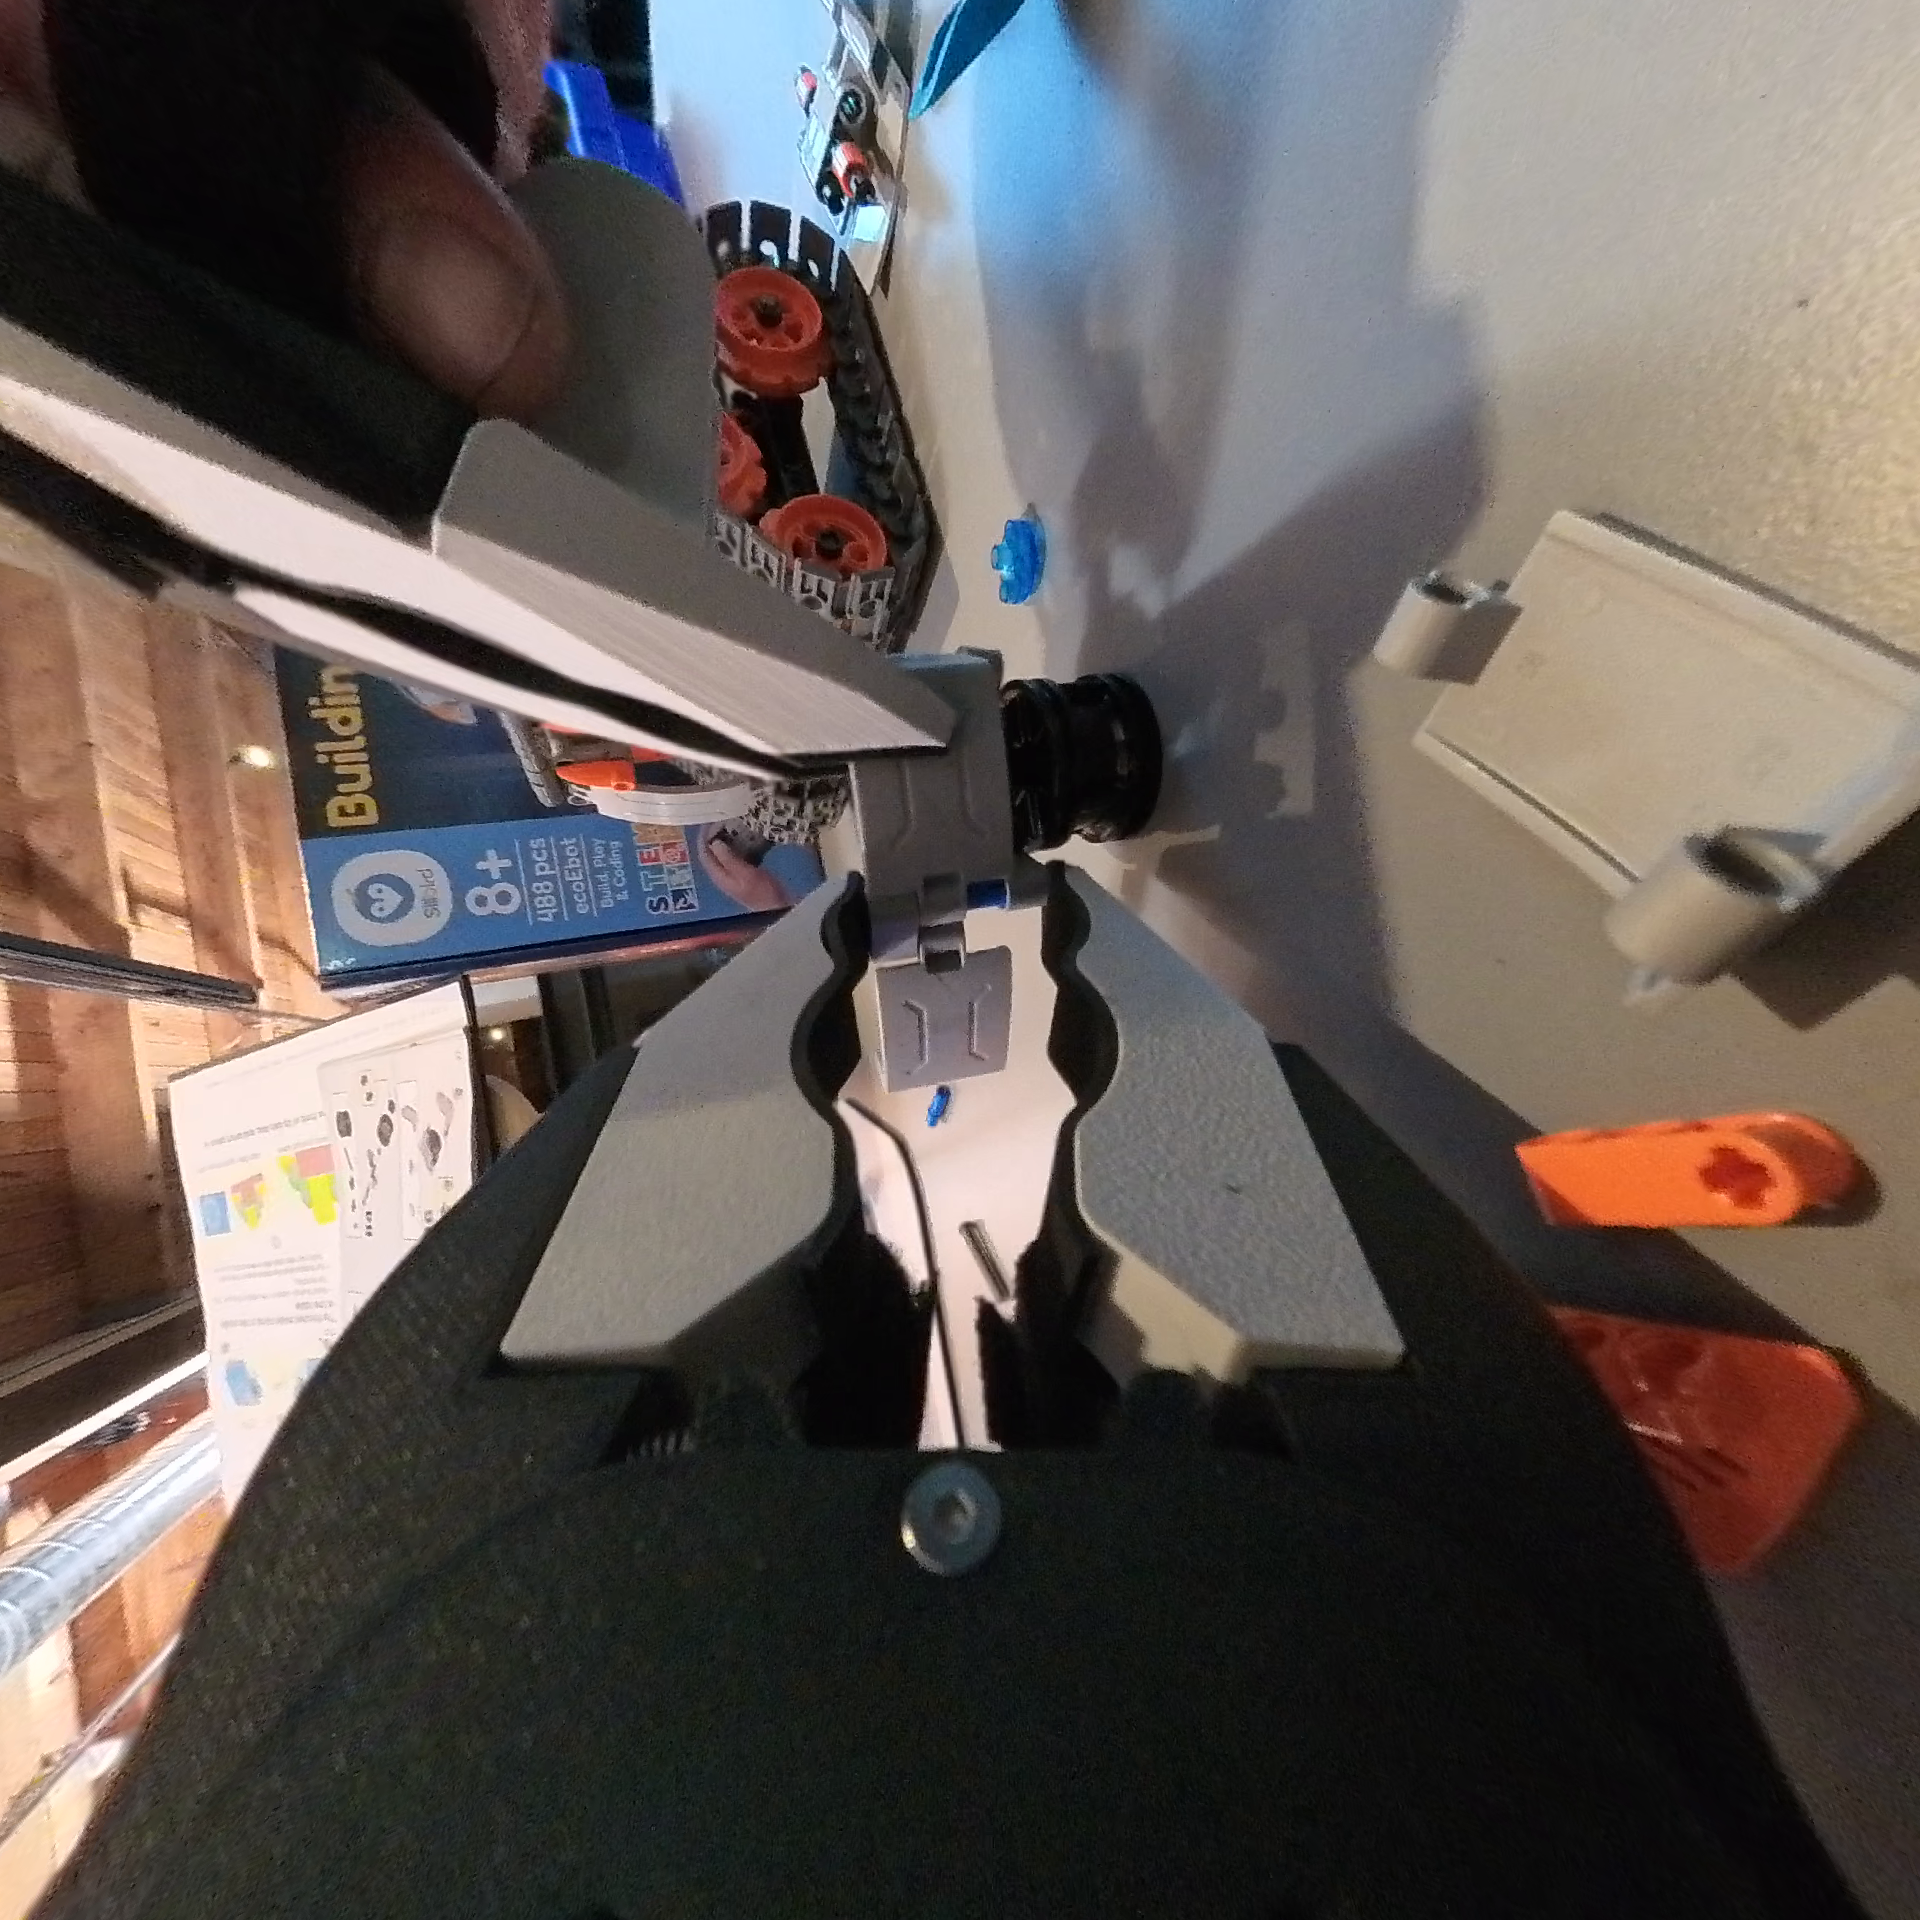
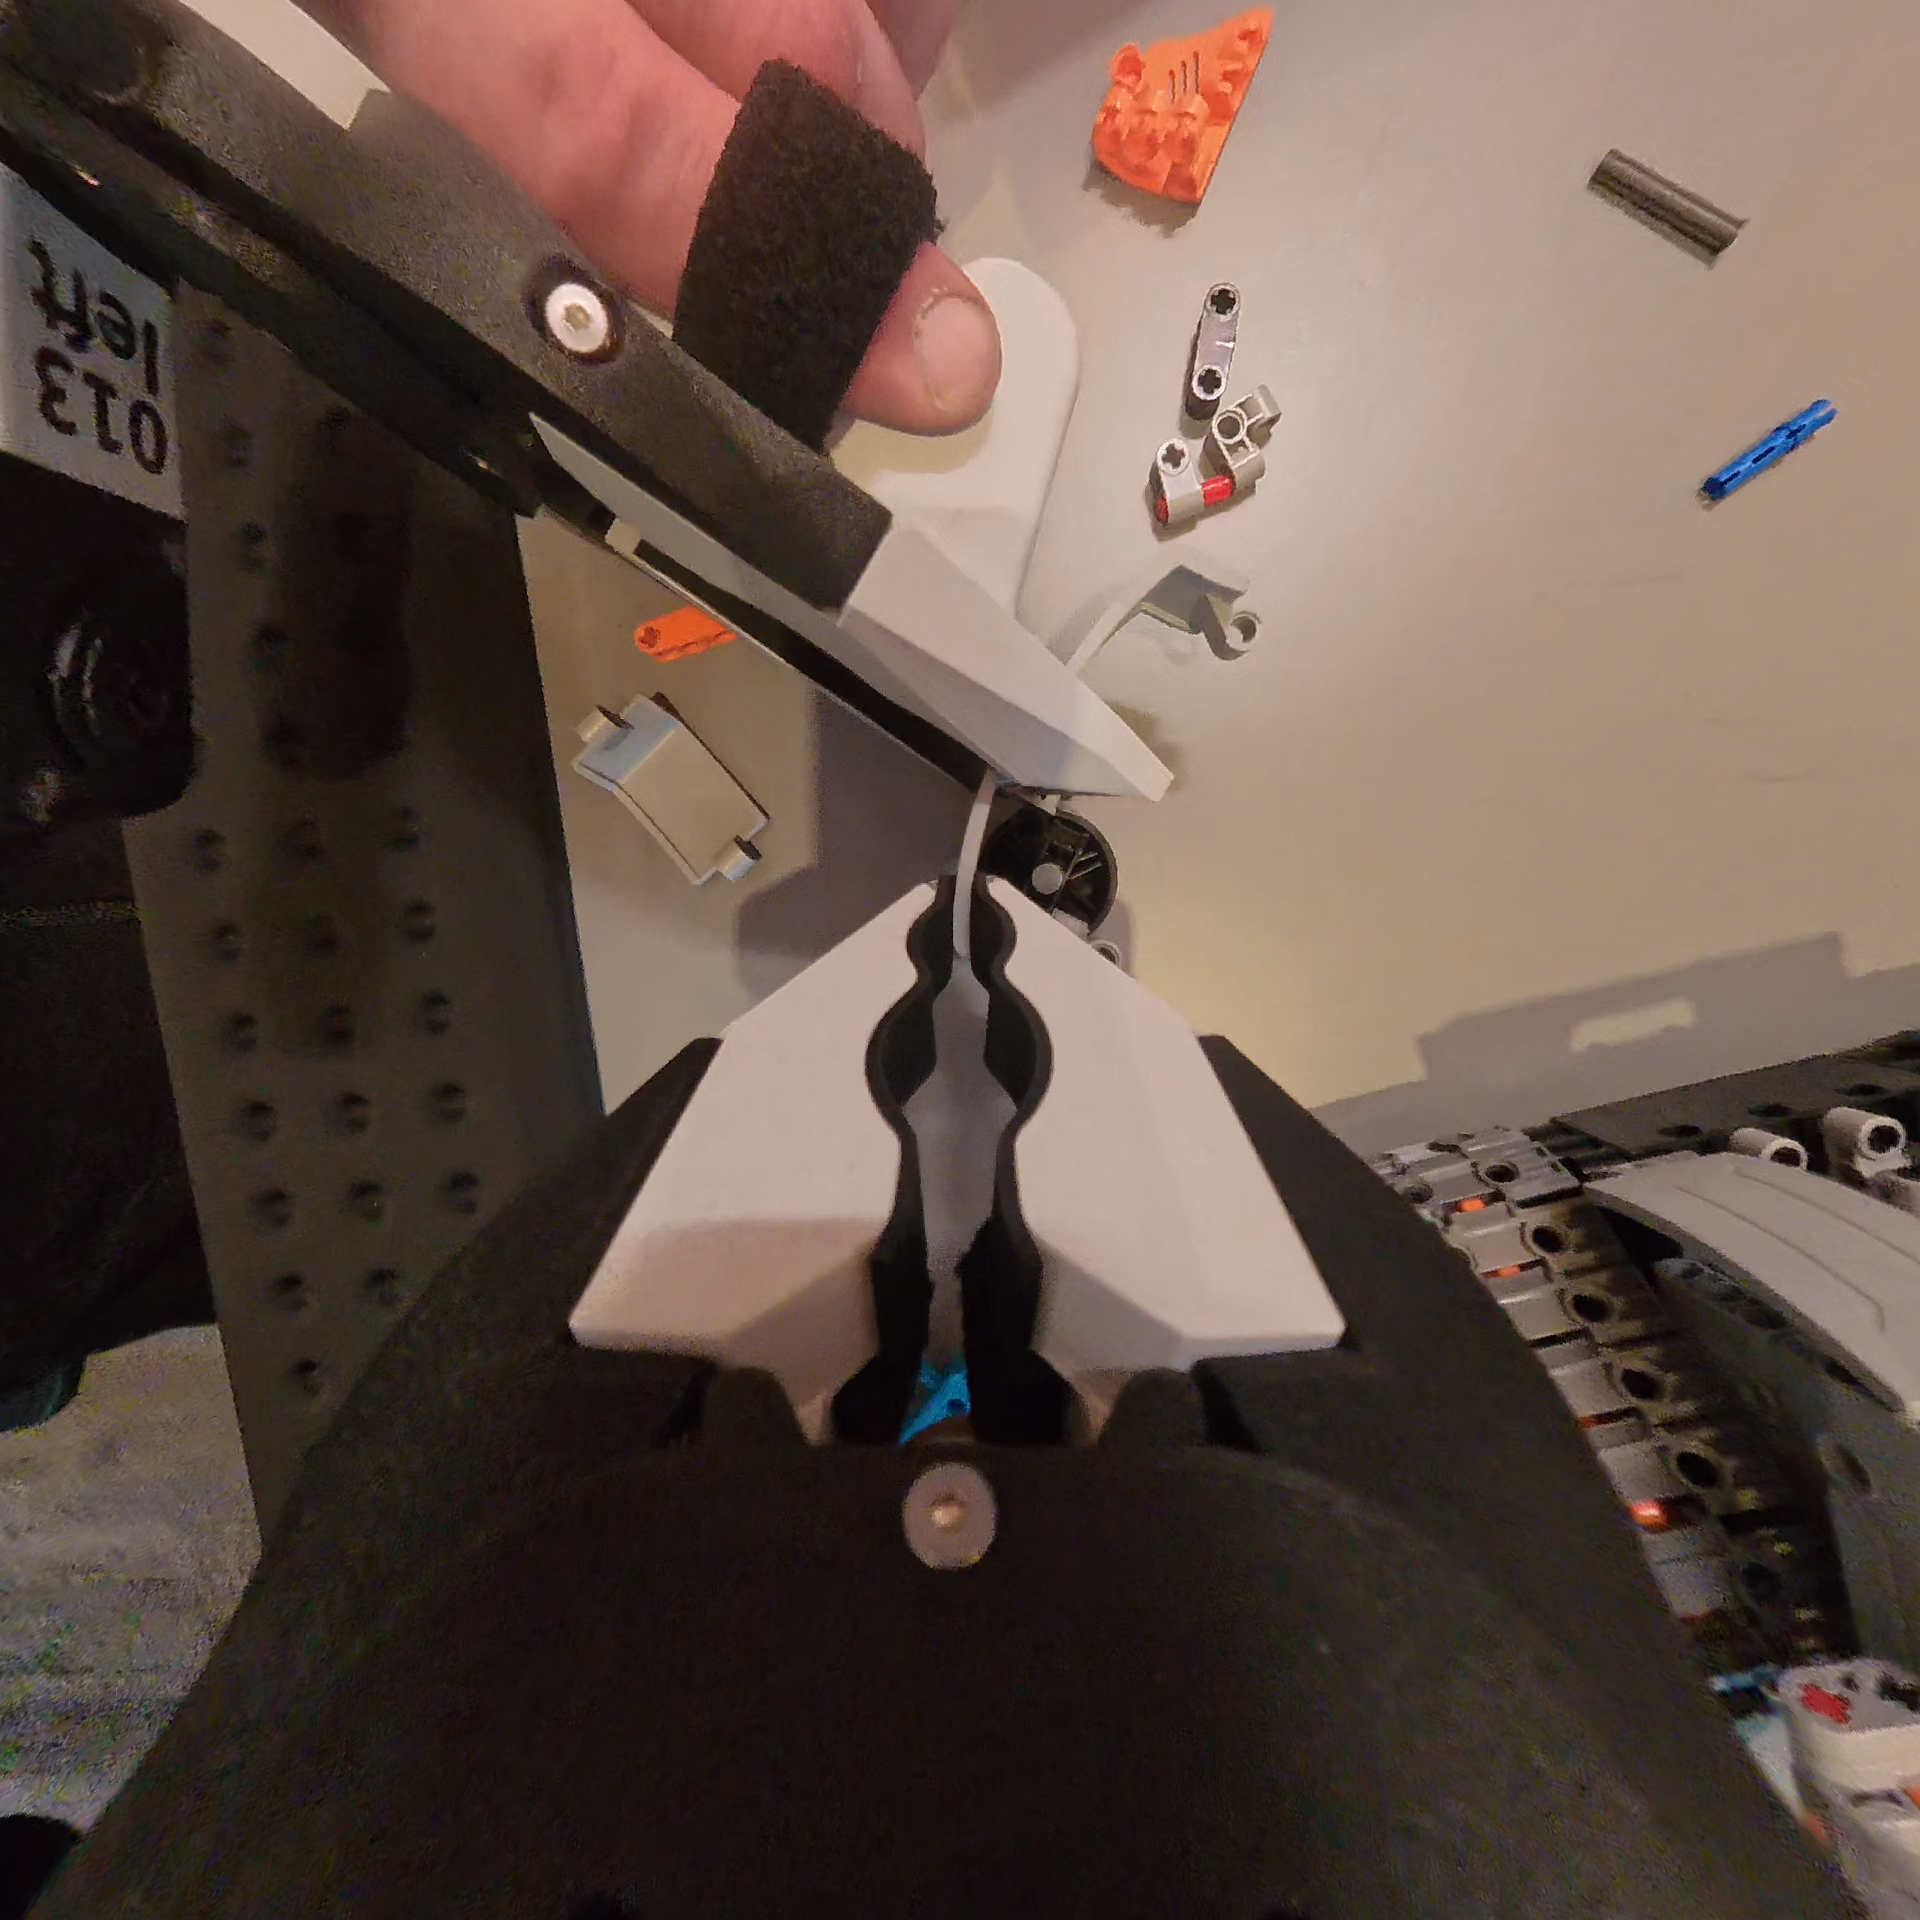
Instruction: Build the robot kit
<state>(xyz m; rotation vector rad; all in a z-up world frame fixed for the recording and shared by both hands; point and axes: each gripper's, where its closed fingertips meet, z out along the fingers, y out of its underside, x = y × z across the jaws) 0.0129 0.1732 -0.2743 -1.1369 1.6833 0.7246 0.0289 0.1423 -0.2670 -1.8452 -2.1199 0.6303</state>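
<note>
Both cameras ride close behind their own fingers, looking forward along them at very short range. The left wrist view is rolled sideways, the pale worktop [image 1: 1351,312] rising on its right. The right wrist view looks down onto that worktop [image 2: 1455,727]. They share the middle: one small grey assembly [image 1: 935,800] [image 2: 1049,862], each view catching the other gripper's fingers [image 1: 675,665] [image 2: 997,686] crossing from its upper left.
</note>
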